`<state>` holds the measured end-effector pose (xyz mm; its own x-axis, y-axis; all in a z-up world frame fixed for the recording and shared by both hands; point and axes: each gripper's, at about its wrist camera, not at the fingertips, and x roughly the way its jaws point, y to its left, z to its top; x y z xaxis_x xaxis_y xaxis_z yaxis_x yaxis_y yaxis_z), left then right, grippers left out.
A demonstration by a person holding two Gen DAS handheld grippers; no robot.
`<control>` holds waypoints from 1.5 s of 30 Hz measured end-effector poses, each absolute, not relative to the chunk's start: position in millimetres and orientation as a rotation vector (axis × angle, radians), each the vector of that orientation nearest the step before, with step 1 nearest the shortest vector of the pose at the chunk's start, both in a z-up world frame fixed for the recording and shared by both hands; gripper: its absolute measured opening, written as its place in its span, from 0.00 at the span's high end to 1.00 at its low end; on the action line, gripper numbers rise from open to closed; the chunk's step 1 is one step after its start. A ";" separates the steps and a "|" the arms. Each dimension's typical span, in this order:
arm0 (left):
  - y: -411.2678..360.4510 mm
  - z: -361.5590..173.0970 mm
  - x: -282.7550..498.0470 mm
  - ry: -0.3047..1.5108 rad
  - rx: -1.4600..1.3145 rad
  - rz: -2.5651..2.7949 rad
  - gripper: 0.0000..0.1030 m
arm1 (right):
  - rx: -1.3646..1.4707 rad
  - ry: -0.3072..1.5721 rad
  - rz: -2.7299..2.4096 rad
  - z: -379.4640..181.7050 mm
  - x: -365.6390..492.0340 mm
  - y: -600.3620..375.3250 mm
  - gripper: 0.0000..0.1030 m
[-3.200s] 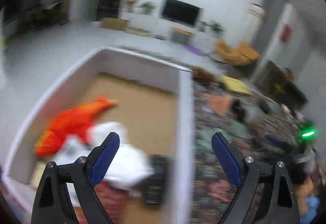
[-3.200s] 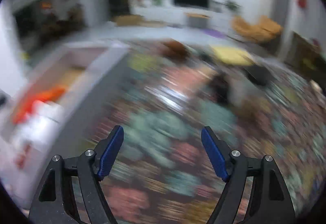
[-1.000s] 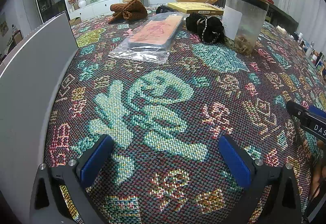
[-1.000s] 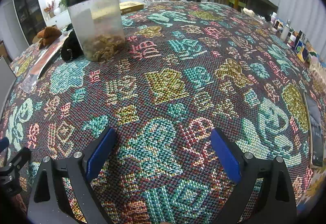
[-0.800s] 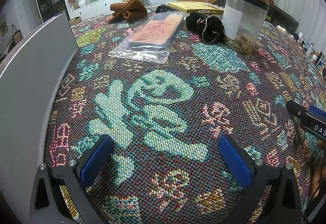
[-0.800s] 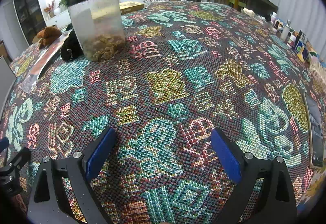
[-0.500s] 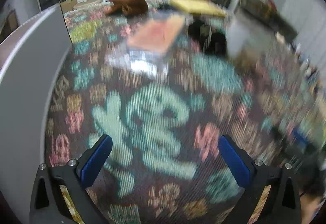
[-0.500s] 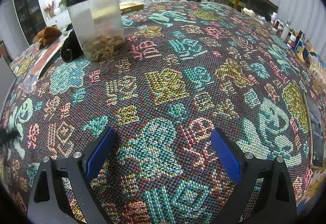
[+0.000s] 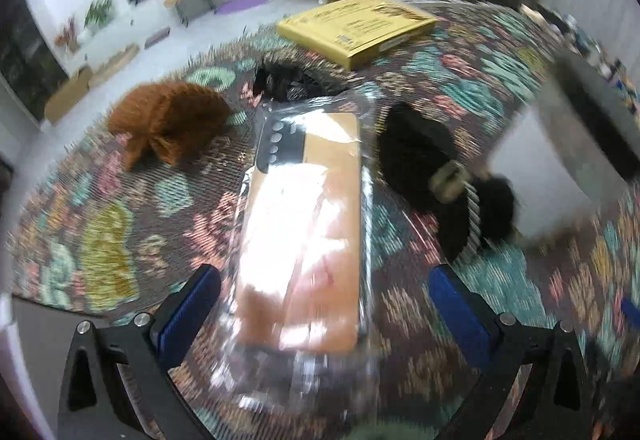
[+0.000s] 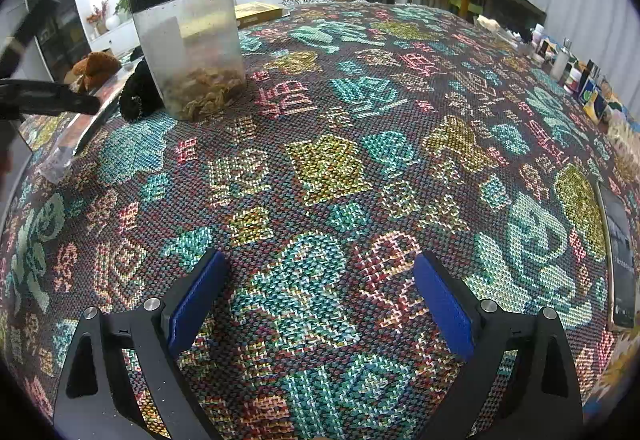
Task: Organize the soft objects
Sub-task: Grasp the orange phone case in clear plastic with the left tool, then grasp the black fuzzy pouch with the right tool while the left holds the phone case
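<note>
over the plastic packet (image 9: 304, 232), the left gripper (image 9: 324, 304) has swung in from bare cloth, jaws released and empty, likely next pickup; right gripper (image 10: 320, 296) idle, also released.

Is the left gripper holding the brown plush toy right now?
No, the left gripper is open and empty over the plastic-wrapped package, while the brown plush toy lies on the tablecloth beyond it.

A desk covered by a multicoloured woven patterned cloth (image 10: 332, 168) carries everything. On it lie a flat orange item sealed in a clear plastic bag (image 9: 304, 236), a brown furry plush toy (image 9: 168, 124) to its left, a black fluffy plush toy (image 9: 420, 164) to its right, a flat yellow cardboard box (image 9: 360, 24) farther back, and a tall clear plastic container with a black rim (image 10: 190, 44) holding brownish scraps.
</note>
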<state>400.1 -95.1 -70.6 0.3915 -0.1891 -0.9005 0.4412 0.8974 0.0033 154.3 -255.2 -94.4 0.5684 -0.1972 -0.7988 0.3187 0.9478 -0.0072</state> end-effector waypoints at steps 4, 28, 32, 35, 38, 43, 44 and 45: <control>-85.3 -95.0 425.1 1.139 0.168 -0.337 0.00 | 0.143 0.918 -0.304 -94.3 154.3 -255.2 0.06; 7.3 -91.9 186.9 1.029 0.023 -0.039 0.06 | 0.144 0.918 -0.303 -93.9 153.7 -254.7 0.06; 6.5 -95.2 184.4 1.016 0.041 -0.080 0.00 | 0.144 0.917 -0.303 -93.9 153.6 -254.7 0.06; 8.0 -96.9 185.8 0.967 0.033 -0.096 0.00 | 0.143 0.918 -0.303 -93.9 153.7 -254.4 0.06; 4.1 -96.8 190.2 0.962 0.034 -0.090 0.00 | 0.144 0.918 -0.303 -94.0 153.5 -254.6 0.06; 3.2 -96.7 192.8 0.960 0.032 -0.089 0.00 | 0.123 0.906 -0.222 -89.2 152.7 -242.6 0.09; 3.2 -96.8 192.3 0.959 0.033 -0.088 0.00 | 0.095 0.895 -0.142 -82.7 153.6 -228.7 0.09; 3.2 -96.5 191.7 0.958 0.033 -0.086 0.00 | 0.056 0.886 -0.095 -75.5 155.7 -215.5 0.09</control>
<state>191.7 3.2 -96.5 0.5719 -0.0590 -0.8182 0.0883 0.9960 -0.0101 155.7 -215.5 -75.5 0.6283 -0.0596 -0.7757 0.1063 0.9943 0.0097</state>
